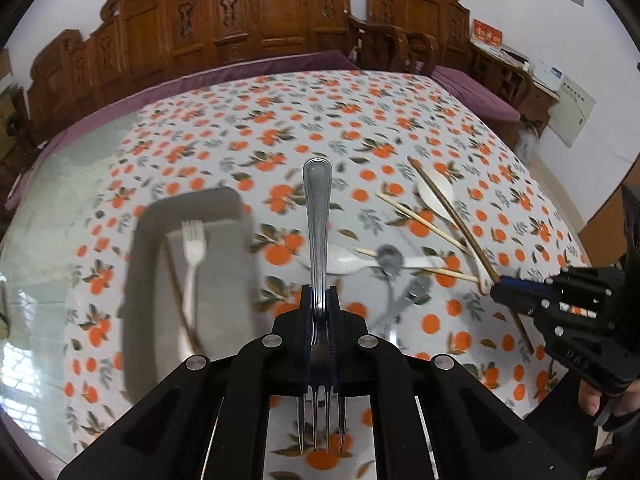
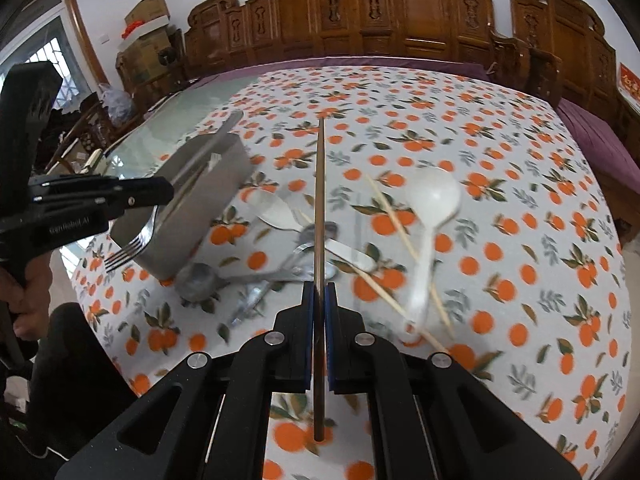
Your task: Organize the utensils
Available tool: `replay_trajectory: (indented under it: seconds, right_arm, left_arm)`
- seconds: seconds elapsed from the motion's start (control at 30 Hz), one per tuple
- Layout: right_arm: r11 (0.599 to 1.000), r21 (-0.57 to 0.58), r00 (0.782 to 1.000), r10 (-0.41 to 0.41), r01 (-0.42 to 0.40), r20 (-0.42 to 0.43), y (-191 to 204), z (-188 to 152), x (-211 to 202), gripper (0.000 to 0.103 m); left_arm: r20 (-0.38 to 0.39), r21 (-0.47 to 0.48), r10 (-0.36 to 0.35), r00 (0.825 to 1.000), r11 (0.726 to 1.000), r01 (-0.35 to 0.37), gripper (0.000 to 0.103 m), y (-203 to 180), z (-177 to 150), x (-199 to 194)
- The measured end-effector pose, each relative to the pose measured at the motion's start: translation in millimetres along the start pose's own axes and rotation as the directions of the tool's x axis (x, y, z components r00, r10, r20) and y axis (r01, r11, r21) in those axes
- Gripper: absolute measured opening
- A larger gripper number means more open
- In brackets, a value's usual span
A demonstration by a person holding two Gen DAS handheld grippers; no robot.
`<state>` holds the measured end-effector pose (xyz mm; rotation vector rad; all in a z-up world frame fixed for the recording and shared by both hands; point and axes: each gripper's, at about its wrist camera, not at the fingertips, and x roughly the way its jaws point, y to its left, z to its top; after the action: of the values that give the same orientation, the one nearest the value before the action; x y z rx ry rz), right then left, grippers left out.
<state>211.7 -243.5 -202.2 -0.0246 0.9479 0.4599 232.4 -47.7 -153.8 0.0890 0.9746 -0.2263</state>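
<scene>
Two tools angled down: left tool (image 1: 320, 300) pinching fork (image 1: 318, 216), right tool (image 2: 319, 294) pinching chopstick (image 2: 319, 200).

Both wrist views look steeply down, close over the tablecloth (image 1: 360, 128), sharing the gray tray (image 2: 192, 208).

The left gripper (image 1: 320, 300) was held pointing steeply downward, its jaws pressed together on a metal fork (image 1: 318, 216). The right gripper (image 2: 319, 296) was angled downward likewise, its jaws clamped on a dark chopstick (image 2: 319, 200). Each gripper was carried by a hand (image 2: 28, 292) wrapped around its handle, the two grippers kept apart.
</scene>
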Motion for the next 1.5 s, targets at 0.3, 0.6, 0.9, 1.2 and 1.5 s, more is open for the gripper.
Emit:
replay_trajectory:
  seconds: [0.3,0.6,0.9,1.2,1.5]
  right_arm:
    - [0.999,-0.015,0.999,0.051,-0.051,0.006,42.2,24.9,18.2,0.006]
    - [0.995,-0.014,0.995,0.100,-0.100,0.012,77.1,43.5,28.7,0.006]
    - [0.993,-0.016,0.993,0.119,-0.119,-0.005,97.2,51.2,42.9,0.006]
    - [0.987,-0.021,0.987,0.162,-0.162,-0.012,130.0,68.8,64.3,0.006]
    - [0.982,0.031,0.982,0.187,-0.186,-0.028,157.9,84.0,108.9,0.006]
  left_arm:
    - [-0.024,-0.044,0.049,0.998,0.998,-0.050,0.006,56.4,4.2,6.5]
    - [-0.082,-0.082,0.069,0.994,0.994,-0.076,0.006,95.7,-2.7,35.8]
    - [-0.126,-0.122,0.045,0.991,0.991,-0.061,0.007,116.1,-11.1,58.7]
    - [-0.038,-0.156,0.058,0.998,0.986,-0.063,0.020,141.0,-15.4,16.9]
    - [0.035,-0.198,0.098,0.995,0.976,-0.089,0.038,175.8,-22.8,-26.9]
